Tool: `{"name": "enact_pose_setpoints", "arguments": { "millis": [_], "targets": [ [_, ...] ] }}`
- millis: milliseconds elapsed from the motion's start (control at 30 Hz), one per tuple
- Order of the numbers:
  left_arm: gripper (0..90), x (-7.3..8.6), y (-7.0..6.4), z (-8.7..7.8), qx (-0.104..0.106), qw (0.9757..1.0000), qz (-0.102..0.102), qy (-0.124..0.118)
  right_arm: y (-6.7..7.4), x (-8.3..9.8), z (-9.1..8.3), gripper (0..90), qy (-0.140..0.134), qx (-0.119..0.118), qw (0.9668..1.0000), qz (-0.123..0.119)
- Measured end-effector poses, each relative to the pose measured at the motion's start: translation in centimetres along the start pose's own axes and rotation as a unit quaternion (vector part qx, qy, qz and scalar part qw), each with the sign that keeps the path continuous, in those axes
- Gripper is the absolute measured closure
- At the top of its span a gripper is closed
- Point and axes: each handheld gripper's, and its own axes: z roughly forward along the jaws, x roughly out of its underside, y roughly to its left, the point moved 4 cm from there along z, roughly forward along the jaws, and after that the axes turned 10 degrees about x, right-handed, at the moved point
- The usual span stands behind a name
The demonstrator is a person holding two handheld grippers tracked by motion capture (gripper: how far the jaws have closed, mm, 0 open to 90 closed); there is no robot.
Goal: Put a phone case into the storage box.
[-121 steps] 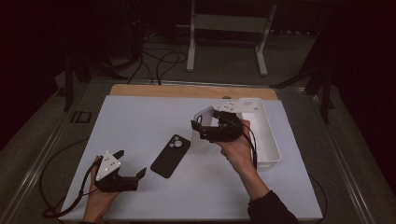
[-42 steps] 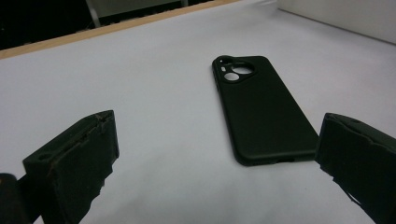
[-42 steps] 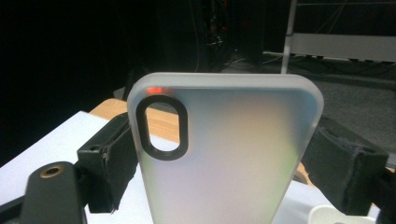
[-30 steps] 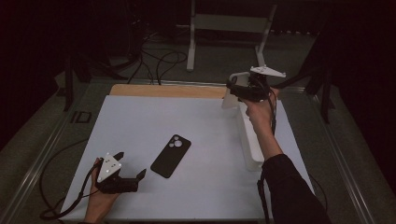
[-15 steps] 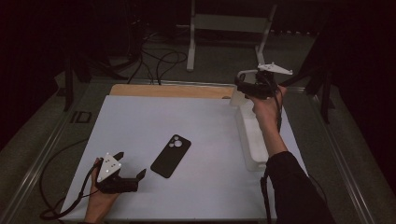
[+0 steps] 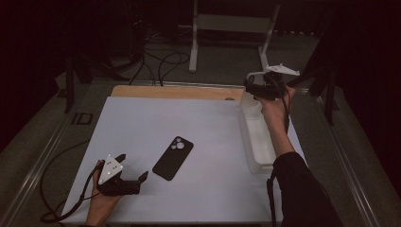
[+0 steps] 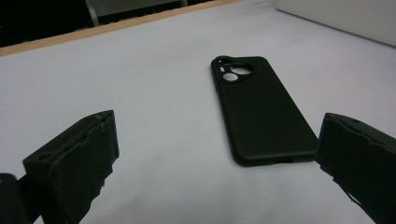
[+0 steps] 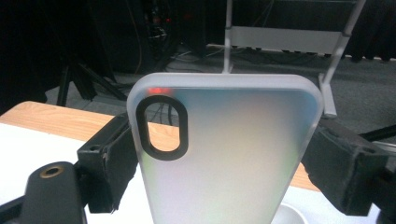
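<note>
high view: the right gripper (image 6: 257, 87) is held up above the far end of the white tray (image 6: 257, 142) at the right edge of the table (image 6: 189, 118), with the person's forearm stretching over the tray. in the right gripper view its two black jaws press against the side edges of a frosted translucent phone case (image 8: 224, 149), which stands upright between them, the oval camera cutout at its upper left; it is clamped on that case. the case is lifted off the table, with the wooden far edge of the table and a metal stand (image 8: 289, 37) behind it.

the left gripper (image 6: 132, 177) rests low at the near left of the white table, its jaws spread wide and holding nothing. in the left gripper view a black phone case (image 7: 261, 112) lies flat on the table just ahead of the jaws, camera holes at its far end, nearer the right jaw but not touching either. in the high view the black phone case lies near the table's middle, just right of the left gripper and well apart from the tray.
</note>
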Motion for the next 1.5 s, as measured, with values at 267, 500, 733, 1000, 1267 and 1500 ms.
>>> {"name": "enact_pose_setpoints", "arguments": {
  "millis": [267, 500, 733, 1000, 1267, 1500],
  "targets": [
    [0.2, 0.0, 0.0, 0.0, 0.0, 1.0, 0.0, 0.0, -1.1, 0.9, 0.8, 16.5, 0.012, 0.019, 0.9997, 0.004],
    [0.2, 0.0, -0.1, 0.0, 0.0, 1.0, 0.0, -0.001, -1.9, 1.8, 1.3, 16.4, 0.024, 0.039, 0.9989, 0.001],
    [0.2, 0.0, -0.1, -0.1, -0.001, 1.0, -0.001, -0.002, -2.4, 2.9, 2.1, 16.4, 0.038, 0.044, 0.9983, 0.006],
    [0.2, 0.0, -0.1, -0.1, -0.001, 1.0, 0.0, -0.004, -2.4, 4.2, 3.0, 16.3, 0.053, 0.05, 0.9973, 0.009],
    [0.2, 0.0, -0.1, -0.1, -0.002, 1.0, 0.001, -0.005, -2.3, 5.3, 3.8, 16.3, 0.069, 0.057, 0.996, 0.002],
    [0.2, 0.0, -0.1, -0.1, -0.001, 1.0, 0.0, -0.005, -2.4, 6.8, 4.7, 16.2, 0.087, 0.066, 0.994, 0.011]
  ]
}}
